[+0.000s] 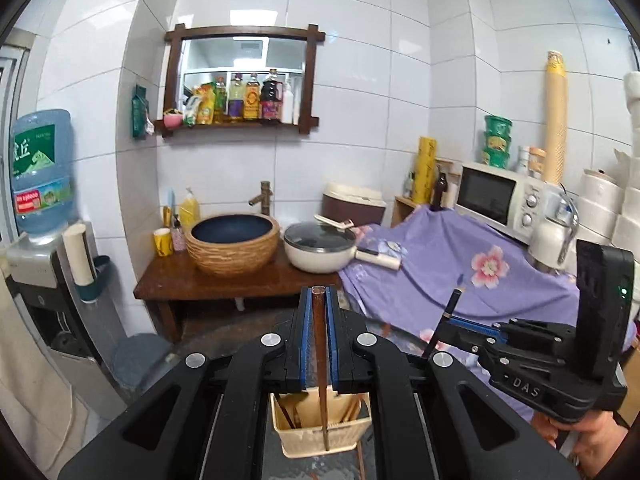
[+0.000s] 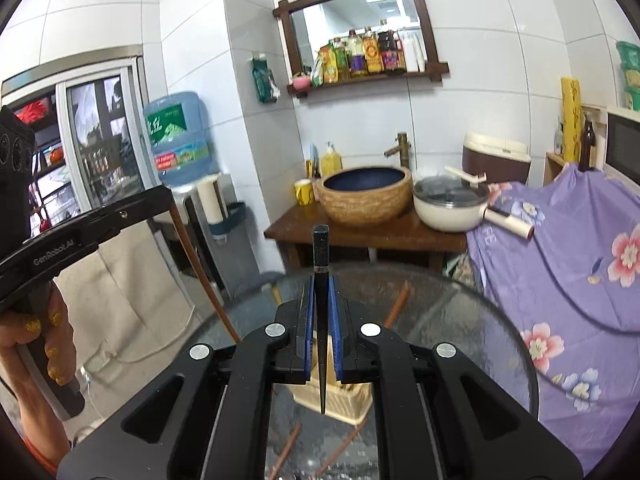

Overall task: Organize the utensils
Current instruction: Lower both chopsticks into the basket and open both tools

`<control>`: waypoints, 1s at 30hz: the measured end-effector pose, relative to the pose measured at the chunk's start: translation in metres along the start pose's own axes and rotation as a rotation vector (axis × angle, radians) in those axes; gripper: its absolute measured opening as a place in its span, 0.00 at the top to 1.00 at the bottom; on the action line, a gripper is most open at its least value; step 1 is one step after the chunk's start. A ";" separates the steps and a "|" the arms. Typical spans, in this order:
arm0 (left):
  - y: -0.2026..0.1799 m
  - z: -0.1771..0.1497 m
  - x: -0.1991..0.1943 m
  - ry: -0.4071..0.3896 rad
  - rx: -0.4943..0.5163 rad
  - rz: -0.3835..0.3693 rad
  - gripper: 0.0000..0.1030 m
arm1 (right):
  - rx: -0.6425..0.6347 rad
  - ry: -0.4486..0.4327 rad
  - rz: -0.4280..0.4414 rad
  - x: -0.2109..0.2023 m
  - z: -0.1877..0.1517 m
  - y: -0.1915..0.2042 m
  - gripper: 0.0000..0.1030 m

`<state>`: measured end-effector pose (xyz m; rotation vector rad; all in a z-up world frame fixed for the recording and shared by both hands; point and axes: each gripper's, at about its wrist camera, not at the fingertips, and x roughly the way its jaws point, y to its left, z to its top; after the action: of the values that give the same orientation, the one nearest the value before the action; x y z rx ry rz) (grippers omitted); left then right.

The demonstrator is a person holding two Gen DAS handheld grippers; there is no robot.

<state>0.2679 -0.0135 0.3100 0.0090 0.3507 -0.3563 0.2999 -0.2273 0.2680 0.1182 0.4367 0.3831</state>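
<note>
A white-tiled kitchen corner: a dark wooden washstand point(image 2: 360, 234) carries a woven-sided basin point(image 2: 367, 194) and a cream pot with a glass lid point(image 2: 450, 202), and a wall shelf of sauce bottles point(image 1: 240, 100) hangs above. Closer in stands a round glass desk point(image 2: 460, 320) beside a purple flowered cloth point(image 2: 568, 248).

The left tongs point(image 1: 319, 304) are pressed together on a brown wooden chopstick point(image 1: 320, 360), which runs upright between the blue pads point(image 1: 305, 332); its lower tip hangs in front of the cream slotted utensil basket point(image 1: 320, 432) standing on the desk. Other chopsticks and utensils already lean inside that basket.

The right tongs point(image 2: 320, 296) pinch a black chopstick point(image 2: 321, 256), its blunt end rising above the pads and its pointed end reaching down over the same basket point(image 2: 348, 404). In the left view this black stick point(image 1: 450, 312) shows tilted in the right tongs, near the basket.

Several loose brown chopsticks point(image 2: 398, 306) lie on the glass around the basket
</note>
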 end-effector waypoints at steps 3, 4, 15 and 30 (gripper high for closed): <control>0.001 0.017 0.009 -0.014 -0.007 0.046 0.93 | -0.009 -0.041 -0.040 0.004 0.022 0.006 0.92; 0.001 0.020 0.012 -0.015 -0.007 0.052 0.93 | -0.009 -0.046 -0.048 0.006 0.026 0.006 0.92; 0.011 -0.029 0.077 0.095 -0.057 0.071 0.93 | 0.020 0.041 -0.097 0.070 -0.010 -0.009 0.92; 0.015 -0.103 0.125 0.200 -0.056 0.113 0.93 | 0.042 0.136 -0.128 0.115 -0.068 -0.035 0.92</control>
<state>0.3486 -0.0346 0.1701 0.0097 0.5558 -0.2337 0.3783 -0.2126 0.1549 0.1050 0.5839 0.2567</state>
